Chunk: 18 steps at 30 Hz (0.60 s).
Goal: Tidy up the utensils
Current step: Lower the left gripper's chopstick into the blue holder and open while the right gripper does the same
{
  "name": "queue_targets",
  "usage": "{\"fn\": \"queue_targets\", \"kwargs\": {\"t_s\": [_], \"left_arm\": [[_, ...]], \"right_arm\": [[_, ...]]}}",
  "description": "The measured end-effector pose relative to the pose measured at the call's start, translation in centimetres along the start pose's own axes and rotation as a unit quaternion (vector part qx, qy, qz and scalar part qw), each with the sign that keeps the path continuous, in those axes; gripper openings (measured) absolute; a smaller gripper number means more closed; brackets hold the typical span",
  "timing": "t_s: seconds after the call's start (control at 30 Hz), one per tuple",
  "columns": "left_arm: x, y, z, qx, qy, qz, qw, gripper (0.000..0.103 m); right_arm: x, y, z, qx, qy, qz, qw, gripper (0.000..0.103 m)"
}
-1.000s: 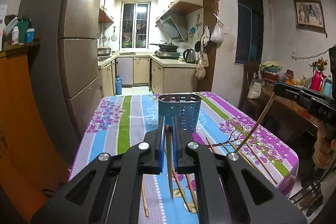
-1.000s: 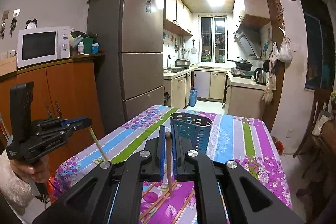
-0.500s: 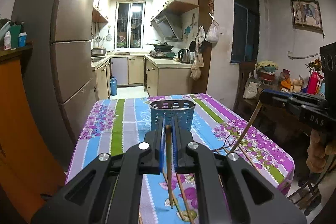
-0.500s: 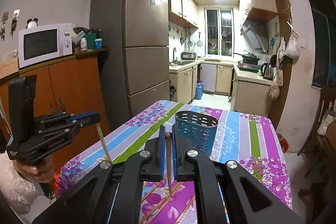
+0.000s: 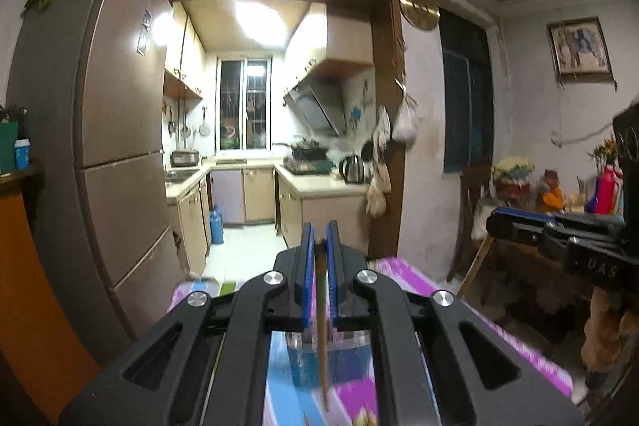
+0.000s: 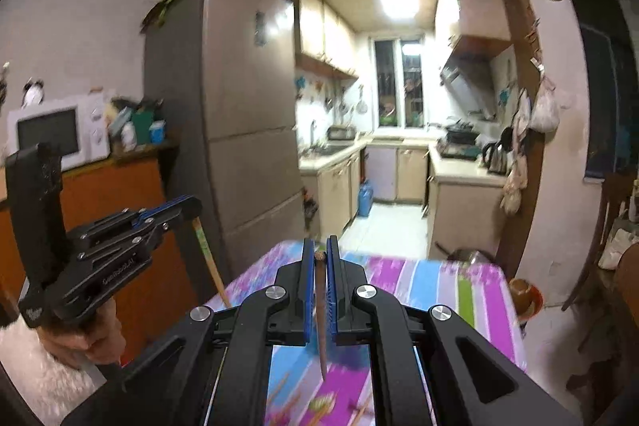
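Gripping one thin brown wooden chopstick (image 5: 320,306) in the clamped left tool (image 5: 318,238), another chopstick (image 6: 320,306) in the clamped right tool (image 6: 319,254), above the blue slotted plastic holder (image 5: 331,358).

My left gripper (image 5: 318,246): matte black plastic linkage arms, slotted cut-outs, 4 silver round screws, 2 blue ribbed pads. My right gripper (image 6: 320,250): same build, same 4 screws. White lettering on side of each body. Fluffy white sleeve (image 6: 36,374) on my left arm.
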State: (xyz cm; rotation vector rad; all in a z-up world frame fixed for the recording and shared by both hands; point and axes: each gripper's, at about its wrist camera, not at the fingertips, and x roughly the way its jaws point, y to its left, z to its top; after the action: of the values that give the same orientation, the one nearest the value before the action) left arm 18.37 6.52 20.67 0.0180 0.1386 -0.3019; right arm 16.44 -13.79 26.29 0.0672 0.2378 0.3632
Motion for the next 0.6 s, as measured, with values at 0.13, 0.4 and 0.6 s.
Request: {"fn": "queue_targets", "kwargs": {"t_s": [0.13, 0.4, 0.6], "left_arm": [[3.3, 0.1, 2.0, -0.005, -0.025, 0.010, 0.9996, 0.005], [8.6, 0.9, 0.7, -0.024, -0.055, 0.032, 0.9977, 0.005], [11.9, 1.0, -2.6, -0.025, -0.030, 0.027, 0.9989, 0.005]], "right_arm": [[2.9, -1.6, 1.8, 0.010, -0.028, -0.024, 0.999, 0.007], [10.2, -4.0, 0.4, 0.023, -0.024, -0.064, 0.997, 0.007], [14.3, -4.4, -2.7, 0.043, 0.011, -0.061, 0.997, 0.007]]}}
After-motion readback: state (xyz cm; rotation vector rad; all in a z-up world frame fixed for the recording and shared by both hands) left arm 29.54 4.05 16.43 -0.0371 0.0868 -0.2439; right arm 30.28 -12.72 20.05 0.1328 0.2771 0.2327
